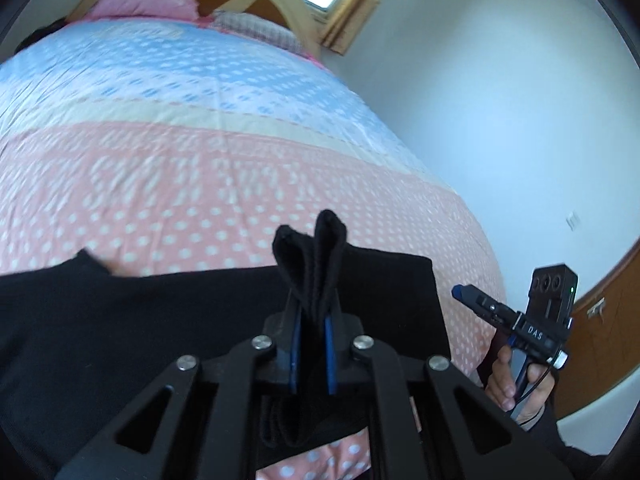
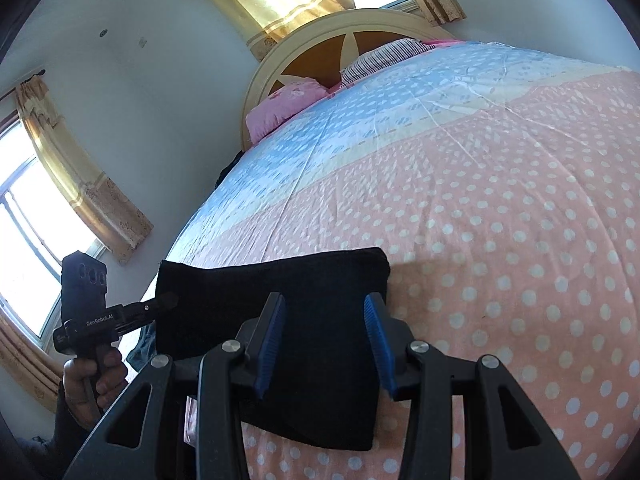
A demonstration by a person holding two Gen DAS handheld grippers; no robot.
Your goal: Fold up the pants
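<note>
We hold 1 gripper in each hand above the bed [image 2: 500,208], both pointing forward and downward. The left gripper [image 1: 311,320] has its 2 fingers [image 1: 330,344] clamped on a bunched fold of the black pants [image 1: 160,312], and the pinched cloth stands up between the blue pads. The right gripper [image 2: 325,340] has its fingers [image 2: 376,344] partly spread, with the pants beneath the gap and no cloth gripped between the pads.

The pants [image 2: 280,292] lie as a folded dark rectangle on the pink dotted part of the bedspread, at the near edge of the bed.

The left wrist view shows the pinched fold close up, plus the right gripper [image 1: 464,293] to the side of the pants, with a hand [image 1: 516,380] wrapped on its handle. The right wrist view shows the outline of the folded pants, the left hand [image 2: 92,380] on its handle at the left, the curved headboard [image 2: 320,40], a pink pillow [image 2: 284,104] and 2 curtained windows [image 2: 24,216]
</note>
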